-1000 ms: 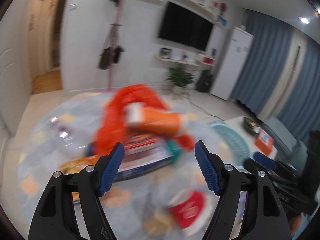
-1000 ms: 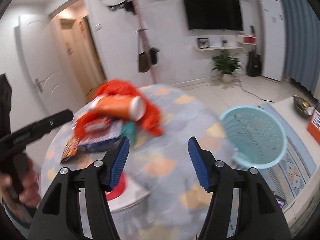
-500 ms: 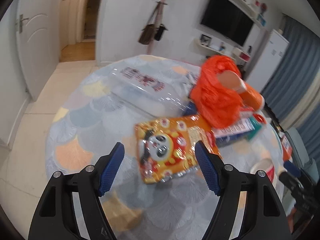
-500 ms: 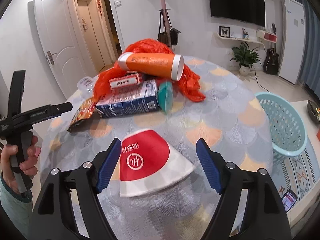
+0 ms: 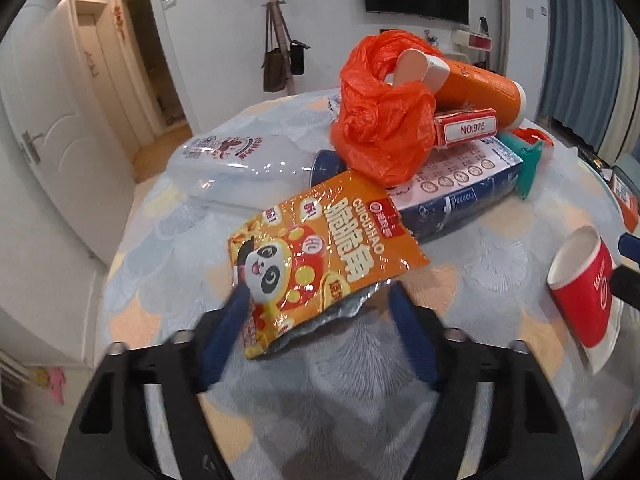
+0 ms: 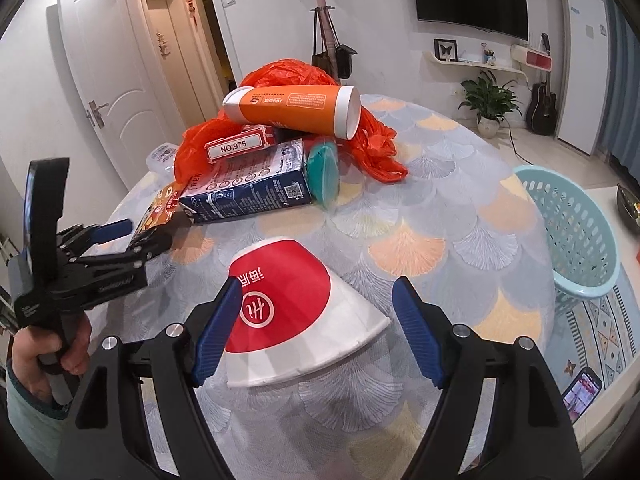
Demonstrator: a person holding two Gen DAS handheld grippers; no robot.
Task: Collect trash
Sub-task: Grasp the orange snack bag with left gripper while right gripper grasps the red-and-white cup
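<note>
Left gripper [image 5: 320, 312] fingers spread wide around the torn near end of the panda snack bag [image 5: 320, 256]; blue carton [image 5: 452, 196] and orange plastic bag [image 5: 380, 120] beyond. Right gripper [image 6: 316, 312] equally wide, straddling the tipped red-and-white paper cup [image 6: 292, 312]; teal basket [image 6: 576, 236] off to the right.

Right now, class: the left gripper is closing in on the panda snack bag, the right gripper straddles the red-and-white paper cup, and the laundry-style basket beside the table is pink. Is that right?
One error: the basket is light blue, not pink, as the right wrist view shows. The rest holds: the left gripper is at the panda snack bag, and the right gripper straddles the red-and-white paper cup.
</note>
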